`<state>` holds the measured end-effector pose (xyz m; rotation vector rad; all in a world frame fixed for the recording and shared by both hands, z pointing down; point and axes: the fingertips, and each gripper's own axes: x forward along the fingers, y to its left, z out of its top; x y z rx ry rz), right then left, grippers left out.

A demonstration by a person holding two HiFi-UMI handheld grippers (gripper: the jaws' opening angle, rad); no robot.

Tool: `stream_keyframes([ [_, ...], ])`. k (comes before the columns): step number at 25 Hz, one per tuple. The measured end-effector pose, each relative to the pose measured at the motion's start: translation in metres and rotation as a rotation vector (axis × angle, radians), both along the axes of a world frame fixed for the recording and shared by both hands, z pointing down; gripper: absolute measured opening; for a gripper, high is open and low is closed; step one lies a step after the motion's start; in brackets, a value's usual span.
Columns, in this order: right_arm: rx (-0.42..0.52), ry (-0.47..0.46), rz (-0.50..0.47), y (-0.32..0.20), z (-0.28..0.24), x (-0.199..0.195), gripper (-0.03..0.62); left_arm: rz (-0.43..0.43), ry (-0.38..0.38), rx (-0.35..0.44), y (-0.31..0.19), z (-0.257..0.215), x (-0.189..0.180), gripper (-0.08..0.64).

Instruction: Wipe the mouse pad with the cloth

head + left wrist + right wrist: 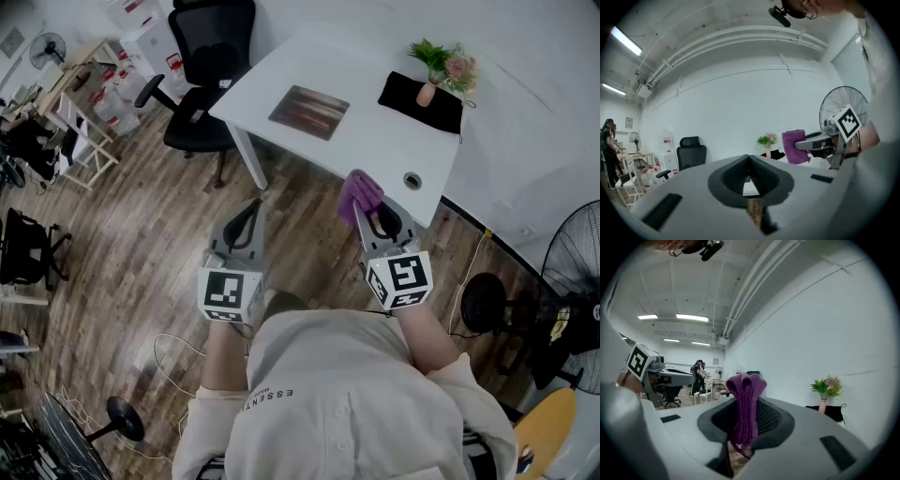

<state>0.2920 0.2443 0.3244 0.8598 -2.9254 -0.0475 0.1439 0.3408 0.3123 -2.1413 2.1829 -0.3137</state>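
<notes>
A brown striped mouse pad point(308, 112) lies flat on the white table point(375, 141). My right gripper point(372, 214) is held in the air in front of the table's near edge, shut on a folded purple cloth point(359, 193). In the right gripper view the cloth point(744, 406) stands pinched upright between the jaws of the right gripper point(743, 420). The left gripper point(249, 212) hovers over the floor to the left, shut with nothing in it. In the left gripper view, its jaws meet at the left gripper point(749, 164), and the cloth point(795, 146) shows beyond.
A potted plant point(434, 67) stands on a black mat point(417, 101) at the table's far right. A cable grommet point(412, 181) sits near the front edge. A black office chair point(208, 70) stands left of the table, a standing fan point(574, 272) at the right. People are far off point(699, 375).
</notes>
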Motion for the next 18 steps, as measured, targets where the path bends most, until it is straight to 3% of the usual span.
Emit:
stream_keyframes([
  [11, -0.024, -0.004, -0.011, -0.011, 0.002, 0.0, 0.092, -0.003, 0.013, -0.003, -0.009, 0.002, 0.003, 0.002],
  [18, -0.133, 0.022, 0.024, -0.03, 0.026, 0.006, 0.092, 0.025, 0.022, -0.037, -0.027, 0.014, 0.006, 0.002],
])
